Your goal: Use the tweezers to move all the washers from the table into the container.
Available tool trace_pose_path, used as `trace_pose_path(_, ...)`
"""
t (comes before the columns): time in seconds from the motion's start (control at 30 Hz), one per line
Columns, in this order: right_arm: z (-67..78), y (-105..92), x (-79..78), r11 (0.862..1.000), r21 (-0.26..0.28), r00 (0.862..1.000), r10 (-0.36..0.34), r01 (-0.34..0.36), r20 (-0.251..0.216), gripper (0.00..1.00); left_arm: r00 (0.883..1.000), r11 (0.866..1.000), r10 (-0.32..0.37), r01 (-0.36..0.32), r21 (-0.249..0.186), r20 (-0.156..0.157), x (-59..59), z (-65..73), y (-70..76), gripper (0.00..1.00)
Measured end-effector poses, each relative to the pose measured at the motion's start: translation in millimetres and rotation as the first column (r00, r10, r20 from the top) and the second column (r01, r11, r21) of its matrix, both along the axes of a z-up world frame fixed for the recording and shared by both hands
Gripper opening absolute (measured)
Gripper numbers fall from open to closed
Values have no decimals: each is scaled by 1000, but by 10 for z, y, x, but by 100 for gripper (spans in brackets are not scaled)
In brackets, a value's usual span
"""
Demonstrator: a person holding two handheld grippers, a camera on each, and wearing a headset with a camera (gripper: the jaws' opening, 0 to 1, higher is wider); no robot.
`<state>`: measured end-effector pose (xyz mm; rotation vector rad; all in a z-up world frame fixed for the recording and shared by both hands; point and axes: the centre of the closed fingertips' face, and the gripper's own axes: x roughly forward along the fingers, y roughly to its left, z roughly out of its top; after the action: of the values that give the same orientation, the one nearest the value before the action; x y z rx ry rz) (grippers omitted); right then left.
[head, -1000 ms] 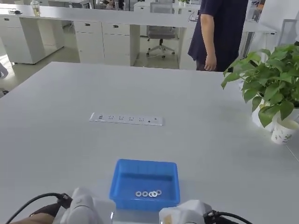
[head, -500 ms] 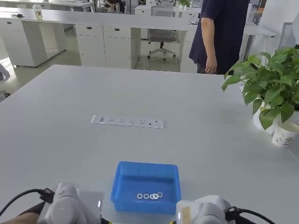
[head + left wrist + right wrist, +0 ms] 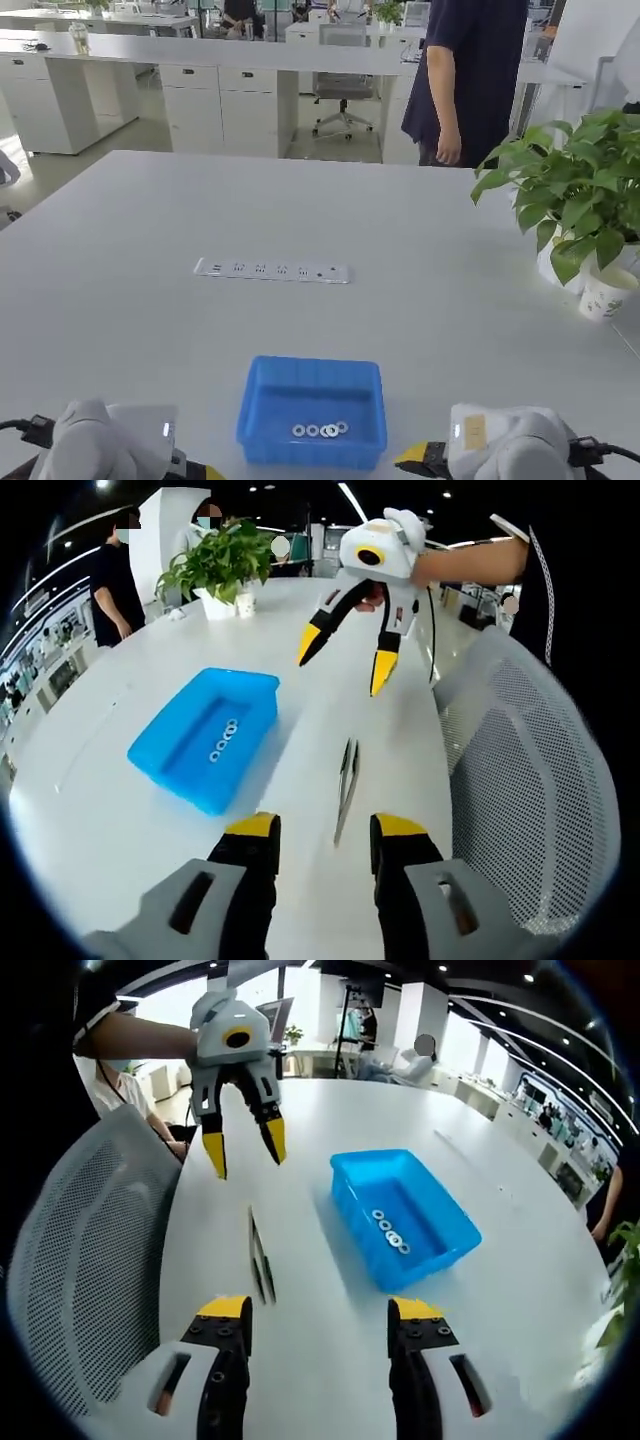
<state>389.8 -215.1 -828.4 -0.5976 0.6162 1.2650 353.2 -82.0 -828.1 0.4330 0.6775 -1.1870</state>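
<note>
Left gripper: my jaws spread wide with nothing between them, held above the table near its front edge. Right gripper: jaws likewise apart and empty; it faces the left one, both raised off the surface. Tweezers: lying flat on the table between my two grippers, touched by neither, near the container on its near side but apart from it. Container: blue, shallow, rectangular, sitting upright on the table ahead of me. Washers: a short row of small metal rings on the container floor, close together toward its near wall; I cannot count them surely. Power strip: white, flat, farther out on the table beyond the container. Potted plant and paper cup: at the table's right side, well apart from the work. Person: standing beyond the far edge
</note>
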Motion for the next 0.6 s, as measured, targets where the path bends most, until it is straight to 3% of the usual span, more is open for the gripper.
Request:
trace_pose_path(0.17, 91, -150, 13, 997, 41, 997, -70, 70, 11, 67, 998, 998, 54, -54, -29, 26, 8, 101, 41, 47)
trace_pose_path(0.3, 171, -259, 27, 985, 96, 989, -146, 144, 16, 72, 992, 991, 118, -114, -75, 47, 23, 198, 83, 55)
trace_pose_path(0.6, 263, -436, -6, 951, 186, 967, -255, 246, 28, 82, 967, 959, 247, -234, -159, 67, -27, 322, 185, 68)
